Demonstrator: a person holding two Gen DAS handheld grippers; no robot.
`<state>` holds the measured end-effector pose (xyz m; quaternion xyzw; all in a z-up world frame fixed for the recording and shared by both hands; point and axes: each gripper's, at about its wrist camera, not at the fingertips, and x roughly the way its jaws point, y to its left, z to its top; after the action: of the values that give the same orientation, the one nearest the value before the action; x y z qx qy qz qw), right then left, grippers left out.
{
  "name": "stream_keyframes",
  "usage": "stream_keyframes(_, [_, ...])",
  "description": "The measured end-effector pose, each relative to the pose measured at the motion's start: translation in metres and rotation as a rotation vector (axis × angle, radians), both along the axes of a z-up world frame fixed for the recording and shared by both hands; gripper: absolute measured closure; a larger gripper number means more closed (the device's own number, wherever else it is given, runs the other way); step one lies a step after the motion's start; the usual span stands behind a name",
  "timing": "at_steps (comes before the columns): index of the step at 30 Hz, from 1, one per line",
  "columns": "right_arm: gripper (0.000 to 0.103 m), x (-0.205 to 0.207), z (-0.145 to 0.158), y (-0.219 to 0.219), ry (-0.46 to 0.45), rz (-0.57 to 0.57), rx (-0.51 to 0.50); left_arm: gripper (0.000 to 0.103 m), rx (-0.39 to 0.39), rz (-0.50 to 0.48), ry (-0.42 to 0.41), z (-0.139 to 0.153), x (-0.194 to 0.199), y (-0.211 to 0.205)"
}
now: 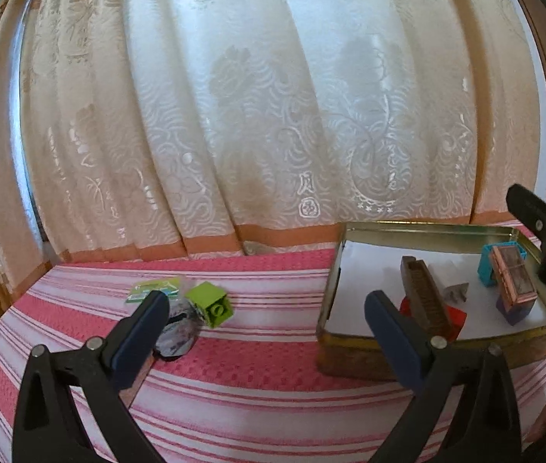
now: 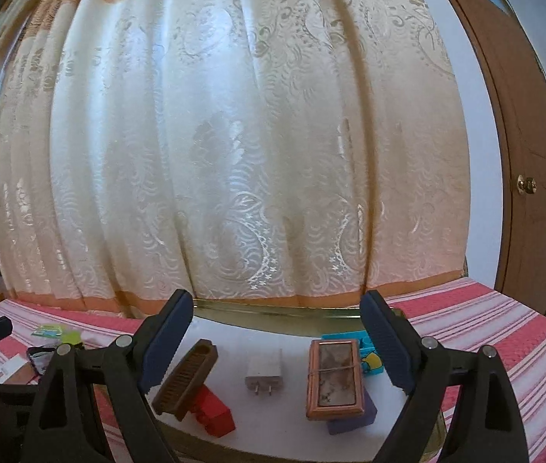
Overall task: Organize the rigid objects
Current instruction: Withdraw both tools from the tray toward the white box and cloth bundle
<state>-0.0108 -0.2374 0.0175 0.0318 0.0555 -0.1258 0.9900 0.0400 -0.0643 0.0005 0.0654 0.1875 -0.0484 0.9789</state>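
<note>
Two grippers are over the pink striped cloth (image 1: pixel 257 351), and both stand wide open with nothing between the jaws. In the left wrist view, the left gripper (image 1: pixel 269 308) has the green block (image 1: pixel 211 305) at about 11 o'clock from its midpoint, just beside the left fingertip. A crumpled grey wrapper (image 1: pixel 176 337) lies near this fingertip; I cannot tell if they touch. The gold tin (image 1: pixel 419 227) sits at 2 o'clock. In the right wrist view, the right gripper (image 2: pixel 276 328) hangs above this tin. The white charger plug (image 2: pixel 265 372) lies at 6 o'clock between the fingers. The brown comb (image 2: pixel 186 380) rests at 8 o'clock on a red block (image 2: pixel 215 411), and the copper framed box (image 2: pixel 334 380) at 4 o'clock on a purple block (image 2: pixel 354 416).
</note>
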Motion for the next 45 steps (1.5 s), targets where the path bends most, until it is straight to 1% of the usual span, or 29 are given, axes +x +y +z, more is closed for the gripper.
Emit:
stream_keyframes(5, [0.013, -0.016, 0.001, 0.011, -0.071, -0.026, -0.045, 0.000, -0.029, -0.013, 0.010, 0.000, -0.002, 0.008])
stream_keyframes(8, [0.013, -0.030, 0.003, 0.014, -0.132, -0.081, -0.068, 0.000, -0.035, -0.013, 0.026, -0.001, 0.000, 0.011])
stream_keyframes(10, [0.013, -0.037, 0.004, 0.014, -0.148, -0.107, -0.050, 0.000, -0.032, -0.017, 0.044, -0.002, 0.001, 0.014])
stream_keyframes(12, [0.013, -0.041, 0.004, 0.014, -0.137, -0.115, -0.017, 0.000, -0.030, -0.031, 0.065, -0.004, 0.003, 0.017])
stream_keyframes(16, [0.013, -0.044, 0.003, 0.017, -0.120, -0.121, 0.011, 0.000, -0.015, -0.030, 0.082, -0.006, 0.004, 0.025])
stream_keyframes(19, [0.013, -0.044, 0.002, 0.023, -0.101, -0.107, 0.030, 0.000, 0.002, -0.025, 0.090, -0.008, 0.007, 0.033])
stream_keyframes(23, [0.013, -0.041, 0.001, 0.036, -0.080, -0.084, 0.026, 0.000, 0.012, -0.013, 0.109, -0.009, 0.013, 0.046])
stream_keyframes(27, [0.013, -0.036, -0.002, 0.048, -0.054, -0.057, 0.067, 0.000, 0.036, 0.000, 0.127, -0.012, 0.019, 0.061])
stream_keyframes(30, [0.013, -0.030, -0.005, 0.061, -0.025, -0.028, 0.082, 0.000, 0.025, 0.010, 0.143, -0.013, 0.024, 0.075])
stream_keyframes(35, [0.013, -0.021, -0.008, 0.085, -0.007, -0.008, 0.070, 0.000, 0.026, 0.023, 0.158, -0.015, 0.030, 0.091])
stream_keyframes(41, [0.013, -0.010, -0.011, 0.109, 0.014, 0.014, 0.093, 0.000, 0.022, 0.019, 0.200, -0.018, 0.038, 0.108])
stream_keyframes(45, [0.013, -0.001, -0.013, 0.126, 0.030, 0.033, 0.108, 0.000, 0.013, 0.022, 0.243, -0.021, 0.045, 0.119])
